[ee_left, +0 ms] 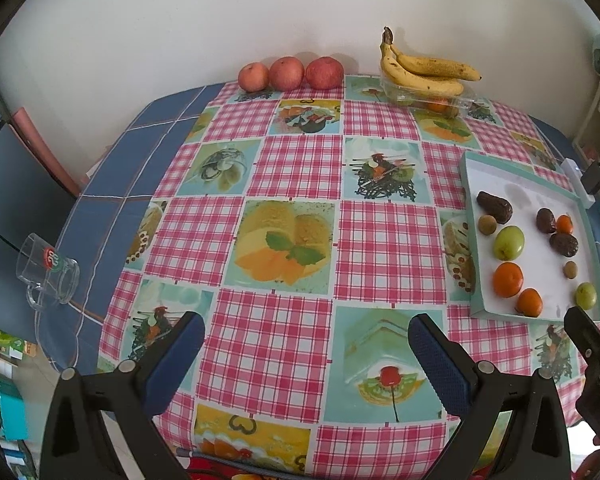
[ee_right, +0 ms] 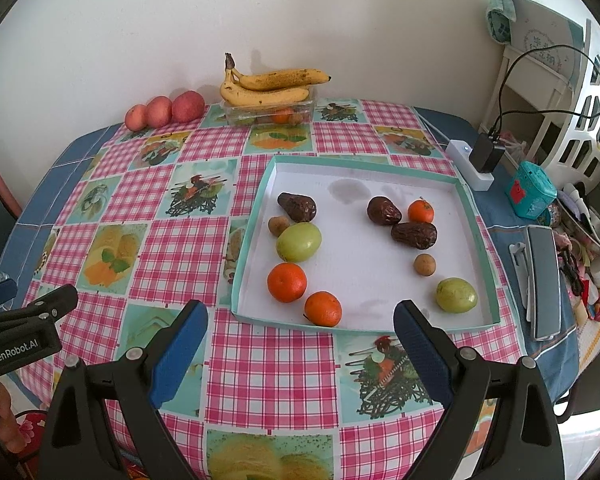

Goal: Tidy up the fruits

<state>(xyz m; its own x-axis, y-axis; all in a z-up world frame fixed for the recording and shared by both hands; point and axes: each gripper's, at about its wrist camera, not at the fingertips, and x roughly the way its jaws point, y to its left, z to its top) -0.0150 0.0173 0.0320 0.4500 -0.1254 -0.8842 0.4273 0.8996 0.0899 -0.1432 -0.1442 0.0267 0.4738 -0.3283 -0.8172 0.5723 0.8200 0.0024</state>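
Currently both grippers are hovering empty above the tablecloth [ee_right: 268, 360], the right gripper [ee_right: 300, 332] spread wide and facing the white tray [ee_right: 256, 208], the left gripper [ee_left: 306, 340] equally wide but sitting well off to the tray's left. Nearest fruit is lying just ahead of the right one: an orange [ee_right: 323, 308] touching the tray's near rim. That low rim is standing between claw and fruit, while bare tray floor beyond is leaving room to descend from above.

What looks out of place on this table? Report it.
A glass mug lies tipped on its side at the table's far left edge, on the bare blue cloth. The bananas are perched on top of a clear plastic container instead of inside. Both grippers hang open and empty.
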